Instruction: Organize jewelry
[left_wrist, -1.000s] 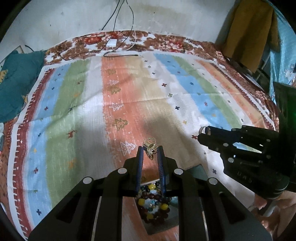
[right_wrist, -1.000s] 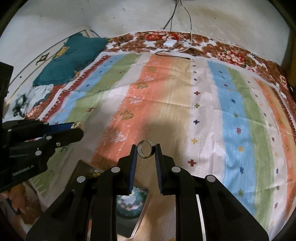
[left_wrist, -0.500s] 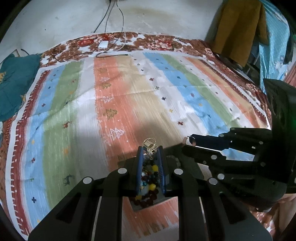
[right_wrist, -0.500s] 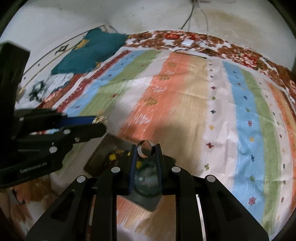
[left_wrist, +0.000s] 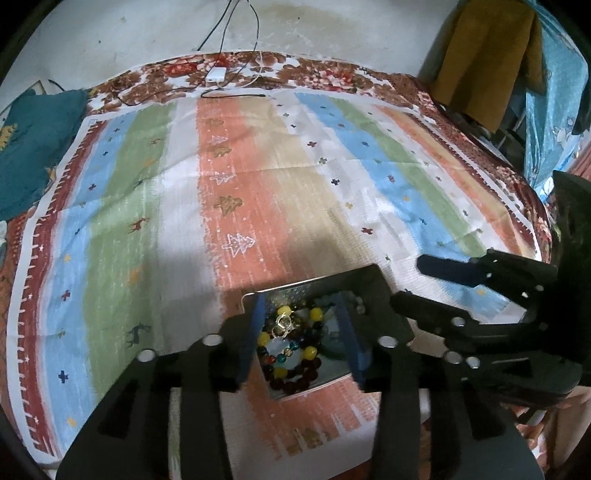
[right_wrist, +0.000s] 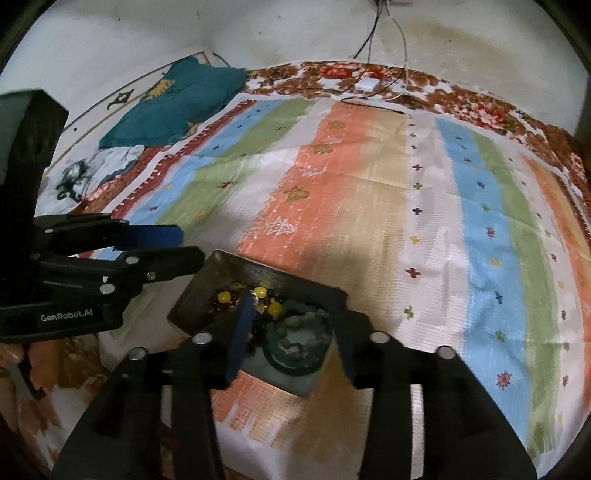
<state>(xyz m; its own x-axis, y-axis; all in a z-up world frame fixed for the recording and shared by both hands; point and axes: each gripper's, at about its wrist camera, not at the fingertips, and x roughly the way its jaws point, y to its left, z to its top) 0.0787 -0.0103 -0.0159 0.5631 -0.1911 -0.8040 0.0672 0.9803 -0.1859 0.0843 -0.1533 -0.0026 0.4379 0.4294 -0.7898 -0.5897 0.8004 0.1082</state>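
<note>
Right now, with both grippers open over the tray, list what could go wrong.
1. The gold piece lies loose atop the bead bracelet; the left gripper straddles both and could snag them on withdrawal.
2. The tray sits on soft cloth; a nudge from the right gripper could tip it.
3. The ring cannot be made out in the clutter, so its landing is unconfirmed.

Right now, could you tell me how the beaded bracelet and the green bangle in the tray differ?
The beaded bracelet is a string of many round beads, yellow, dark red and blue; the green bangle looks like one smooth dark ring. A small gold piece lies on the bracelet, while pale pieces sit inside the bangle. Both lie side by side in the dark tray.
</note>
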